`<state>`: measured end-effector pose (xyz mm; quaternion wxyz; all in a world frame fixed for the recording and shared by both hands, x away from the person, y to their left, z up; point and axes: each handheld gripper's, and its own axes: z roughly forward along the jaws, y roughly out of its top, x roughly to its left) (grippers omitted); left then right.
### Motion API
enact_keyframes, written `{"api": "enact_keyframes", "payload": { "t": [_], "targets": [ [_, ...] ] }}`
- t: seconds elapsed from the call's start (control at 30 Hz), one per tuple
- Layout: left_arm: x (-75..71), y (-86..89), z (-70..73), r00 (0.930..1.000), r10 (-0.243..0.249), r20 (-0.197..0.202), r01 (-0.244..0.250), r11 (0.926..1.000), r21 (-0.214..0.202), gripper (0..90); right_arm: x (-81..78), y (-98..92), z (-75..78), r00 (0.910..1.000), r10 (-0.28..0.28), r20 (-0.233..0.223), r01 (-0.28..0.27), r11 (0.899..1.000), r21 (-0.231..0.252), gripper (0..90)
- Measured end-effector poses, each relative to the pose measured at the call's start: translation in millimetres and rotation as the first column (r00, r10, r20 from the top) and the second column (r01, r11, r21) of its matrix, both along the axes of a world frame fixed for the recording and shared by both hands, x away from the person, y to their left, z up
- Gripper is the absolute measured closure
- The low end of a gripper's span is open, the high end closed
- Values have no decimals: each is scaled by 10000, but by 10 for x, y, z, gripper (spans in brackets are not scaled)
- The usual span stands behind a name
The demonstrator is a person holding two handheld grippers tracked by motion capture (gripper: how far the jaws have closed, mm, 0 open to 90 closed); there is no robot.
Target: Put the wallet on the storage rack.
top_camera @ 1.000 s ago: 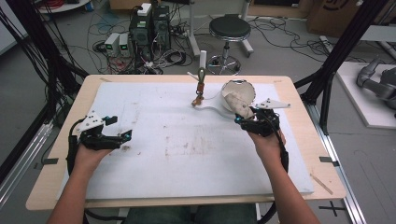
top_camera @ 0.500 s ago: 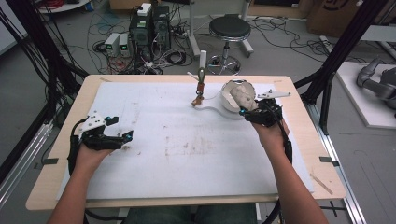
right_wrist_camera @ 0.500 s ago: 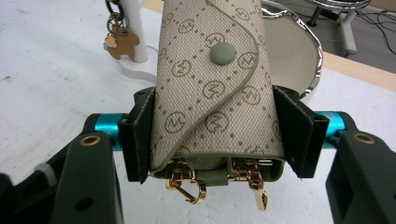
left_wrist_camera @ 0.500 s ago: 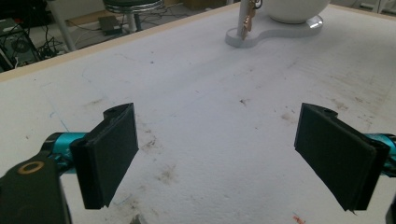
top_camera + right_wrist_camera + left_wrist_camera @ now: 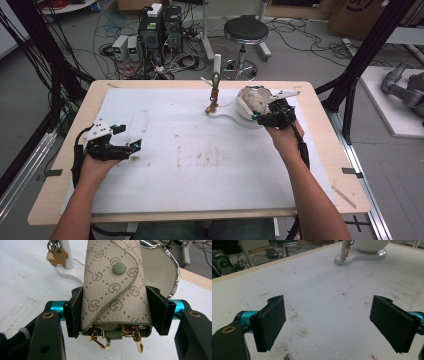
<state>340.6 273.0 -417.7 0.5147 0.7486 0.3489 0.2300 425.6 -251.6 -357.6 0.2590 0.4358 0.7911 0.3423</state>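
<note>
From above, my right gripper point(image 5: 263, 116) sits at two o'clock on the table point(image 5: 320, 175) beside the bowl point(image 5: 252, 100), my left gripper point(image 5: 127, 145) at nine, its jaws wide apart over bare mat, while my right view shows pads clamping a monogram key pouch point(image 5: 113, 287).

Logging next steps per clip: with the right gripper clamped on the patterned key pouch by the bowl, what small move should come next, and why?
Probably carry the key pouch a little further over the bowl. The right gripper has its jaws shut on the pouch's sides, with the bowl's open rim just behind it. The left gripper rests open, holding nothing.
</note>
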Motion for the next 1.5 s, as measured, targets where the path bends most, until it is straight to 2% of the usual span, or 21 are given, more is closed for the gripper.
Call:
{"api": "enact_keyframes", "payload": {
  "t": [0.47, 0.67, 1.0, 1.37, 1.5],
  "targets": [
    [-3, -8, -6, 10000, -9, -29, 9, 10000, 37, 134, 209, 44, -81, 9992, -153, -376, 138, 9992, -375, 370],
    [-6, -11, -2, 10000, -30, -29, 31, 9999, 118, 134, 308, 141, -98, 9990, -81, -445, 45, 9968, -803, 369],
    [-18, -14, -6, 10000, -39, -51, 39, 10000, 86, 134, 392, 160, -98, 9980, -244, -577, 199, 9967, -781, 369],
    [-21, -12, -9, 10000, -38, -47, 39, 9999, 123, 134, 448, 154, -159, 9959, -454, -781, 374, 9942, -1007, 368],
    [-20, -10, -12, 10000, -12, -56, 13, 10000, 95, 134, 466, 155, -172, 9960, -566, -692, 497, 9940, -972, 365]
  ]
}}
